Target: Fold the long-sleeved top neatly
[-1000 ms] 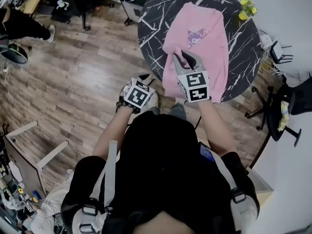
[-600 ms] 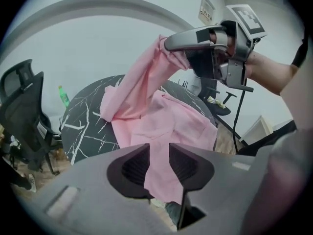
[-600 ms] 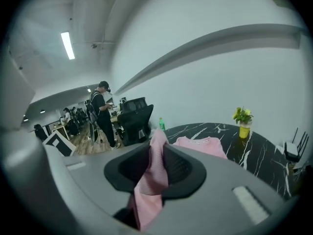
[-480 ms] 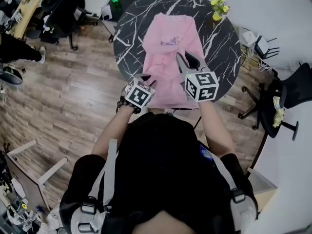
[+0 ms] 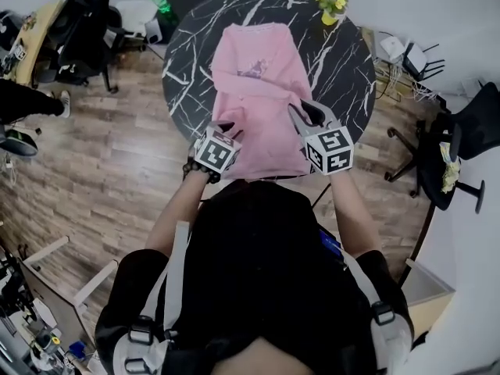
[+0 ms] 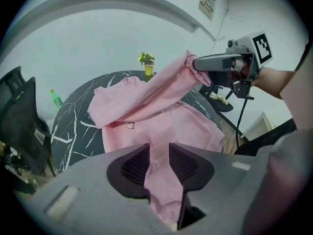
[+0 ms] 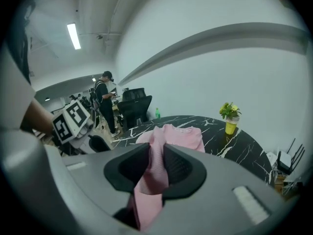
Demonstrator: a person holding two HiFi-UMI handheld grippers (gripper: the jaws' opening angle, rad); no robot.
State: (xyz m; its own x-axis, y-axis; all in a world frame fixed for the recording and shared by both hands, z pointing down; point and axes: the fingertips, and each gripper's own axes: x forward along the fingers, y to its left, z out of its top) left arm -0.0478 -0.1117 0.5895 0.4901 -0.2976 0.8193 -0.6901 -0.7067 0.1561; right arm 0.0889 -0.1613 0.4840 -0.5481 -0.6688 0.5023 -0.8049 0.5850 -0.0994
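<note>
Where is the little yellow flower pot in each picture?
Head view: the yellow flower pot is near the top, right of middle, at the far edge of the black table, beyond the pink top.
Left gripper view: the pot is upper middle, just left of the lifted part of the pink top.
Right gripper view: the pot is right of middle, to the right of the pink top.
Shared landmark: the pink top on the black table.
</note>
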